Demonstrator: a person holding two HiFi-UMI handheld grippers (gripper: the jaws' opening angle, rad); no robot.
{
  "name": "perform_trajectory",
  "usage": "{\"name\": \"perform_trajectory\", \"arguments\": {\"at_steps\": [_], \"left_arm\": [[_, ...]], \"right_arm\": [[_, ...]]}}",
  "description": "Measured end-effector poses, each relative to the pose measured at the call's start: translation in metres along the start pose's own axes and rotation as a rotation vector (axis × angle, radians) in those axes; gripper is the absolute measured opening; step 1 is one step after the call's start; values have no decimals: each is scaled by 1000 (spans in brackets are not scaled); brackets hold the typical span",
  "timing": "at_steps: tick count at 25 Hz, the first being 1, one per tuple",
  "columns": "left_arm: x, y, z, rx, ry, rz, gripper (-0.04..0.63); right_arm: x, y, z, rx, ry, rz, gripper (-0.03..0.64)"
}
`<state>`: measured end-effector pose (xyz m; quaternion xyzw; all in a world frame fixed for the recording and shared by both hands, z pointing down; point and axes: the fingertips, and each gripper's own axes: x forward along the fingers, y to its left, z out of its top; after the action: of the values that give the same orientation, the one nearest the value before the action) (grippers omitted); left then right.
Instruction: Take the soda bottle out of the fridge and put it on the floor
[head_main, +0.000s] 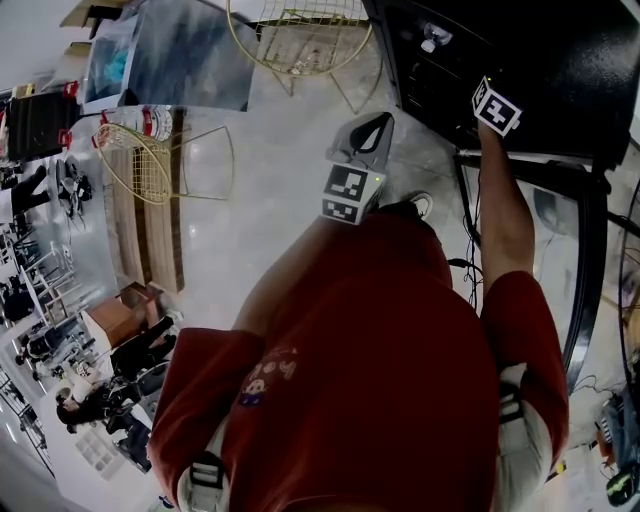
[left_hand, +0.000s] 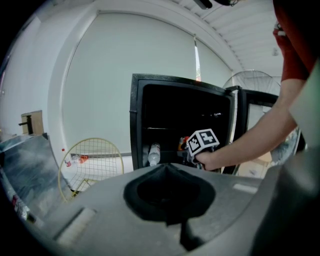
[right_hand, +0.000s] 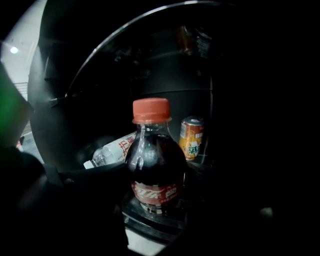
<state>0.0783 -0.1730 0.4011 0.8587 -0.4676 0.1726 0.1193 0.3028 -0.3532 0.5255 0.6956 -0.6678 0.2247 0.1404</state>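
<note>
A cola soda bottle (right_hand: 155, 170) with a red cap stands upright on a shelf inside the open black fridge (head_main: 560, 60), filling the middle of the right gripper view. My right gripper reaches into the fridge; only its marker cube (head_main: 497, 106) and the bare forearm show from above, and the same cube (left_hand: 202, 141) shows in the left gripper view. The jaws are lost in the dark on either side of the bottle. My left gripper (head_main: 385, 120) hangs in front of the red shirt, away from the fridge, shut and empty (left_hand: 167, 167).
A water bottle (right_hand: 112, 150) lies on its side behind the cola, and an orange can (right_hand: 191, 137) stands at the back right. The fridge door (head_main: 580, 260) hangs open at the right. Yellow wire chairs (head_main: 160, 165) (head_main: 300, 35) stand on the pale floor.
</note>
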Motion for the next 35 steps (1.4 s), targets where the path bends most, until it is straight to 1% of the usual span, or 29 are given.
{"name": "perform_trajectory", "arguments": {"at_steps": [2,5,16,20,27,35], "left_arm": [[-2,2,1,0,3,4,-2],[-3,5,-1,-5,5,11,-2],[-12,7,-4,-18,-17,12,-2],[-16,10,0,-21,-24,11,-2],[-18,11,2,-24,-41,-6,-2],[-22,25,0,-39,-56,-3,-2]], "right_arm": [[1,2,0,-2,13,-3,314],[1,2,0,-15,26,-2,308],[-11,8,-5,-21,69,9,304],[-23,12,-10,-4,84,10,304],[-46,26,-24,-62,91,21,304],[-83,52,-25,-95,61,61,304]]}}
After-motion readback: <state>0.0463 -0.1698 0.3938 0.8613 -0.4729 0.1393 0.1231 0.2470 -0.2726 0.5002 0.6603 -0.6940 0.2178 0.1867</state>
